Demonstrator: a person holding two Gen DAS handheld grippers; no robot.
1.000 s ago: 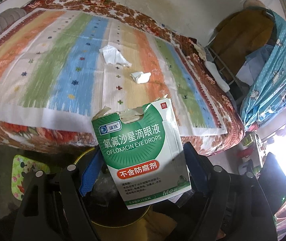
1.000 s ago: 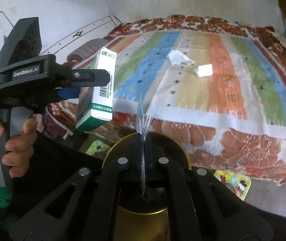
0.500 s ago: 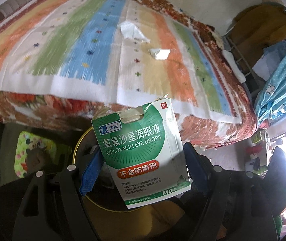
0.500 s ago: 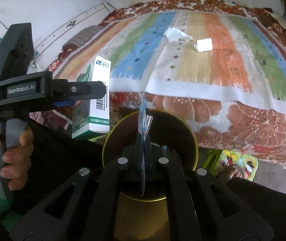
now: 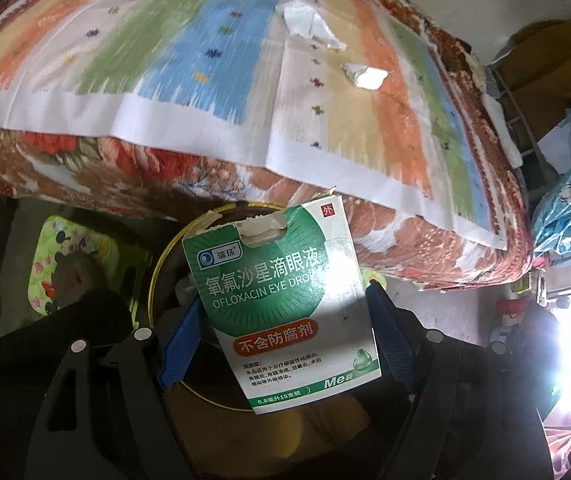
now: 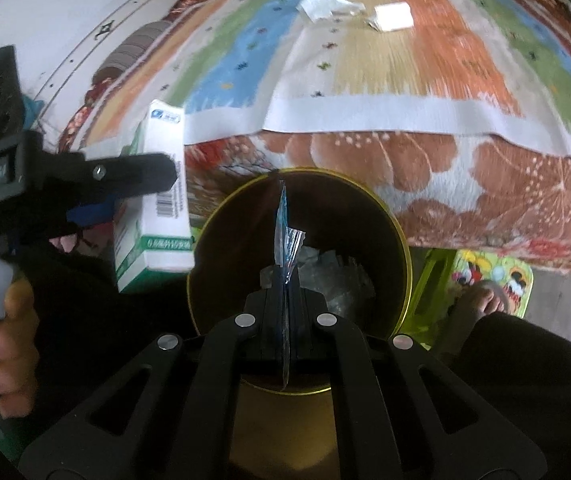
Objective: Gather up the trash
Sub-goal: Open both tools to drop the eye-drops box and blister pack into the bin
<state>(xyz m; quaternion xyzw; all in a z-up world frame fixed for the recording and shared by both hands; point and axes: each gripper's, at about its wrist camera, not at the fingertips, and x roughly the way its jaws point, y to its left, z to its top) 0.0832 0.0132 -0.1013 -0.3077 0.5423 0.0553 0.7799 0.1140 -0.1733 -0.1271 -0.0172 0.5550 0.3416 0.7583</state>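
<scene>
My left gripper point(image 5: 281, 320) is shut on a green and white eye-drops box point(image 5: 285, 300) and holds it over the edge of a round yellow-rimmed bin point(image 5: 157, 276). The box also shows in the right wrist view point(image 6: 157, 204), just left of the bin point(image 6: 397, 236). My right gripper point(image 6: 285, 280) is shut on a thin clear-blue wrapper point(image 6: 285, 232), held above the bin's opening. Two white crumpled papers point(image 5: 309, 24) point(image 5: 365, 76) lie on the striped bed mat point(image 5: 165, 60); they also show in the right wrist view point(image 6: 325, 4) point(image 6: 393, 16).
The bin holds crumpled clear plastic point(image 6: 333, 276). The bed's floral cover point(image 6: 485, 184) hangs just behind the bin. A cartoon floor mat point(image 6: 497, 280) with a foot point(image 6: 481, 300) lies to the right. Blue cloth point(image 5: 569, 208) hangs at the far right.
Both grippers have lowered and tilted down toward the bin with their loads. The bin's opening now fills more of both views. The papers on the bed have not moved.
</scene>
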